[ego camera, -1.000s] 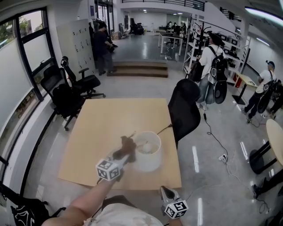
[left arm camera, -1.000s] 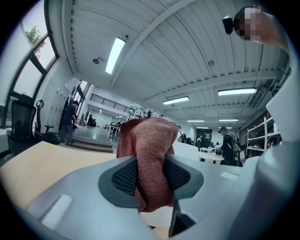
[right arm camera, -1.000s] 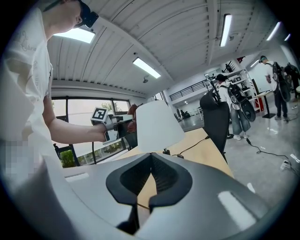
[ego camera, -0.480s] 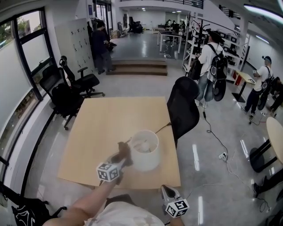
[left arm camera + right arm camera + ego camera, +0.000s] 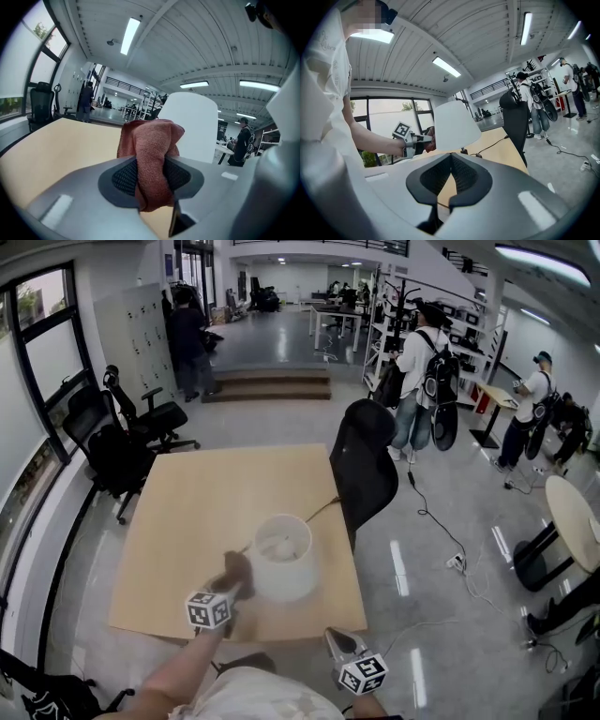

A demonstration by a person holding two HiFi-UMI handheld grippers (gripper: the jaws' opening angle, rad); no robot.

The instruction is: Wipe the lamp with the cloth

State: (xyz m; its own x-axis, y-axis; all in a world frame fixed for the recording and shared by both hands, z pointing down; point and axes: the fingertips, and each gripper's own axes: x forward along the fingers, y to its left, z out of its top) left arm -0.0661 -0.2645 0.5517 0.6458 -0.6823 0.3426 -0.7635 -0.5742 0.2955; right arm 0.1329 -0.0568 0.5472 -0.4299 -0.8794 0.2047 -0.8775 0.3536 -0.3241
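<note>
In the head view, the lamp point(image 5: 281, 557) stands on the table point(image 5: 187, 493) close to its near edge and toward the right-hand corner. Its cord point(image 5: 323, 510) runs off toward the right edge, where a black chair point(image 5: 364, 470) stands. The left gripper point(image 5: 228, 589) reaches in from the near edge, with a reddish-brown cloth point(image 5: 232, 568) bunched at its tip, low against the left side of the white shade. The right gripper point(image 5: 339, 645) hangs off the near edge, well apart from the lamp.

In the left gripper view, the jaws are clamped on the cloth, which stands up in a wad between the pads. The shade rises just behind the wad.

In the right gripper view, the jaws are closed together with nothing between them. The shade shows ahead, and the cloth sits at its left flank. Whether the cloth actually presses on the shade cannot be told.

The wiping pass on the shade's outer wall seems to be under way. The next move calls for light pressure on the shade, sweeping round or along the wall without tipping the lamp; the free gripper could steady the base.
</note>
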